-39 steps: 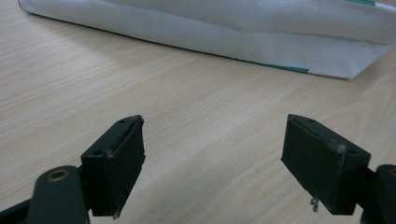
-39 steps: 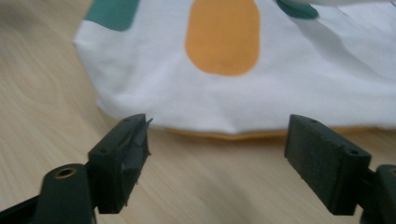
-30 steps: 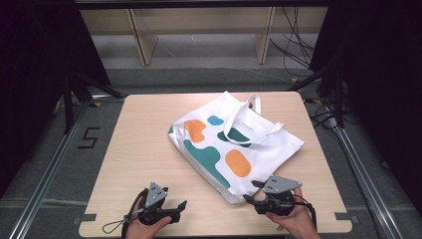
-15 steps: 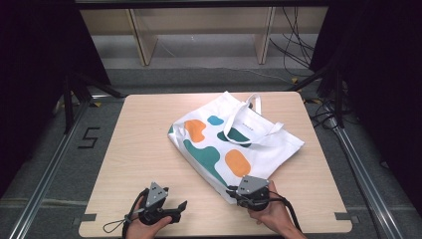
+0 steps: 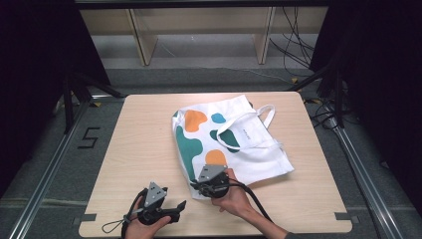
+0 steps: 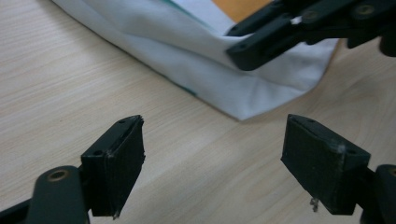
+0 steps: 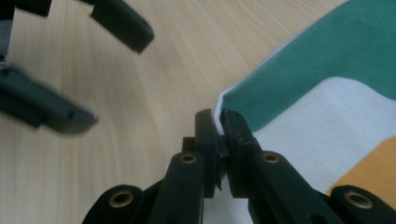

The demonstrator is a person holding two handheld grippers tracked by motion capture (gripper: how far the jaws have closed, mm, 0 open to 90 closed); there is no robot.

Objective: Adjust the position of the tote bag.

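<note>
A white tote bag (image 5: 249, 159) with orange and teal blobs lies flat on the wooden table (image 5: 139, 149), its handles (image 5: 259, 127) spread on top. My right gripper (image 5: 196, 186) is at the bag's near left corner; its jaws have just been closing and now pinch the bag's edge (image 7: 243, 98). From the right gripper (image 7: 218, 120) the fabric runs between the pads. My left gripper (image 5: 177, 211) rests near the table's front edge, a little left of that corner. The left gripper (image 6: 215, 140) stands open over bare wood, with the bag (image 6: 187, 56) and the right gripper's jaws beyond it.
The bare tabletop extends left of the bag. Wooden shelf legs (image 5: 142, 42) stand on the floor beyond the table. Metal rails (image 5: 50, 164) run along both sides, and cables (image 5: 323, 114) lie at the far right.
My right gripper has moved left along the table's front, shut on the bag's near corner and pulled it left, so the bag has swung round. The left gripper stayed put.
</note>
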